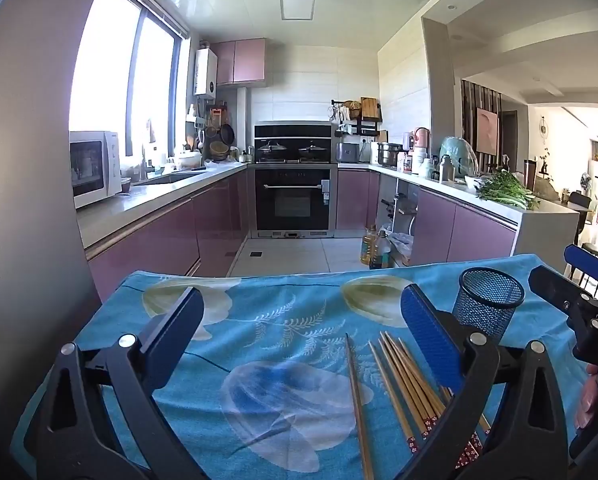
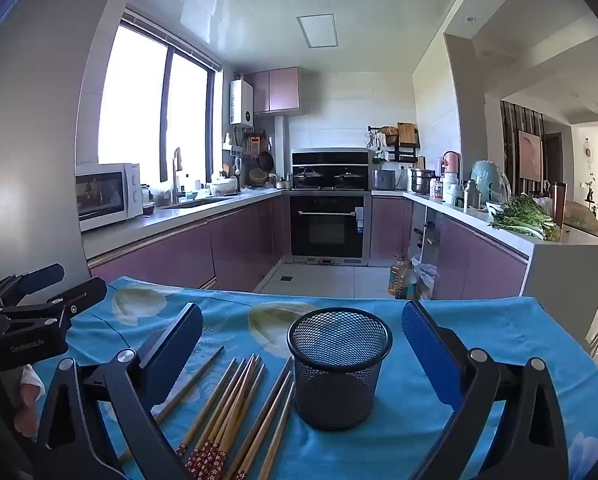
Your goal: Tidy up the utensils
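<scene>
Both my left tool (image 1: 299,332) and right tool (image 2: 303,344) hang released, empty. Chopsticks (image 2: 235,408) lie loose on the bench (image 2: 499,332) beside the mesh cup (image 2: 337,364); I should pinch one mid-shaft, then tip it upright.

Between your right fingers stands a black wire-mesh cup (image 2: 338,368); left of it, smooth wooden chopsticks (image 2: 235,404) on matt printed cloth (image 2: 499,332).
</scene>
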Demonstrator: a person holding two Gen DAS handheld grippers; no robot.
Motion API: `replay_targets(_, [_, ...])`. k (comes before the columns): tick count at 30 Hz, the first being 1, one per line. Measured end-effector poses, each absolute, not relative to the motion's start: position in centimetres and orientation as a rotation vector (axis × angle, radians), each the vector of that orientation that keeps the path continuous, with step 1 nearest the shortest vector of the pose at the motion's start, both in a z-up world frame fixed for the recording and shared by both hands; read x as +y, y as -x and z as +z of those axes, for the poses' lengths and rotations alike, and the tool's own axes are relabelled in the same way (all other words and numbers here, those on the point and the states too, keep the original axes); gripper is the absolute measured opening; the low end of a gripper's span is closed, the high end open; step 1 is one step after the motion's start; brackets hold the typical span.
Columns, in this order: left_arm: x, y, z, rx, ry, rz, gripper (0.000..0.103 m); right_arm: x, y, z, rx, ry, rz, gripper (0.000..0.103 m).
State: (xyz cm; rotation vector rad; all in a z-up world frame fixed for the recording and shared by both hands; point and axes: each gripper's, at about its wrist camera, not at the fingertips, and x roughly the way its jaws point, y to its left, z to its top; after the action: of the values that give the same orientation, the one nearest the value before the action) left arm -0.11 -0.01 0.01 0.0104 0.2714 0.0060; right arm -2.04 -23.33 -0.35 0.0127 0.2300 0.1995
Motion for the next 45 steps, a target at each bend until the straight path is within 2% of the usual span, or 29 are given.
replay_targets(45, [-0.20, 0.93, 0.58, 0.221, 0.007, 0.009, 0.097, -23.30, 2.32, -0.42, 0.215, -0.021, 0.208, 0.097])
